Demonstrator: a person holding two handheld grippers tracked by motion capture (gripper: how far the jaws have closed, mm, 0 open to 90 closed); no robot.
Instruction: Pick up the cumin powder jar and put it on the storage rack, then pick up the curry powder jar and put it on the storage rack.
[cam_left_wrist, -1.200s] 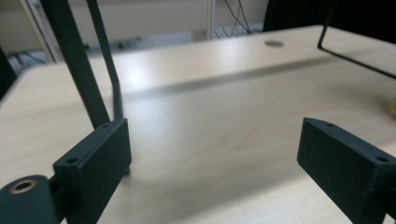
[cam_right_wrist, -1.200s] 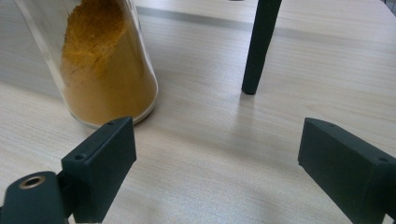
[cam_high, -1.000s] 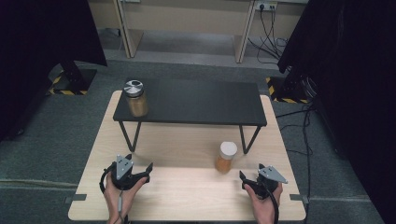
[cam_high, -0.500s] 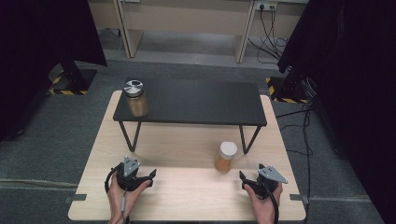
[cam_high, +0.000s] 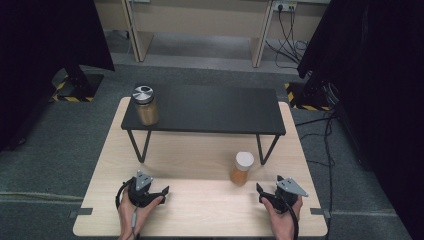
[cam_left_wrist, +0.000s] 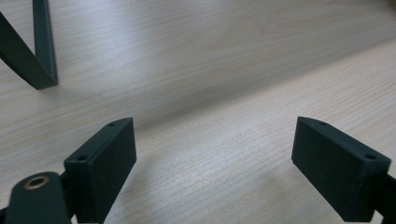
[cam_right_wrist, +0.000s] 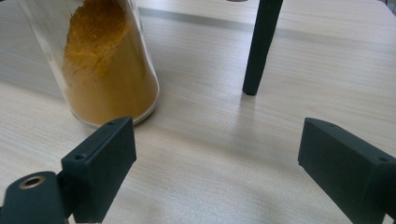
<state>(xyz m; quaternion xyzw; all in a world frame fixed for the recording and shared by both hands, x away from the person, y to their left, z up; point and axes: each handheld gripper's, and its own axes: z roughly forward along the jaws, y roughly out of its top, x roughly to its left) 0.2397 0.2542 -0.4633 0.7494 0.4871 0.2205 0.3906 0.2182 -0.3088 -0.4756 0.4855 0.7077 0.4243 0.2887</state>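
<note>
Work not yet begun; nothing is grasped.
The jar stands on the surface near the right gripper, untouched; fingers of left gripper, just narrowed, and right are released.

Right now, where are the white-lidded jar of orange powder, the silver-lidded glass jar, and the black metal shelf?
white-lidded jar of orange powder (cam_high: 242, 170): high view, on its glass side.
silver-lidded glass jar (cam_high: 145, 106): high view, on its body below the lid.
black metal shelf (cam_high: 215, 110): high view, on its bare top.
</note>
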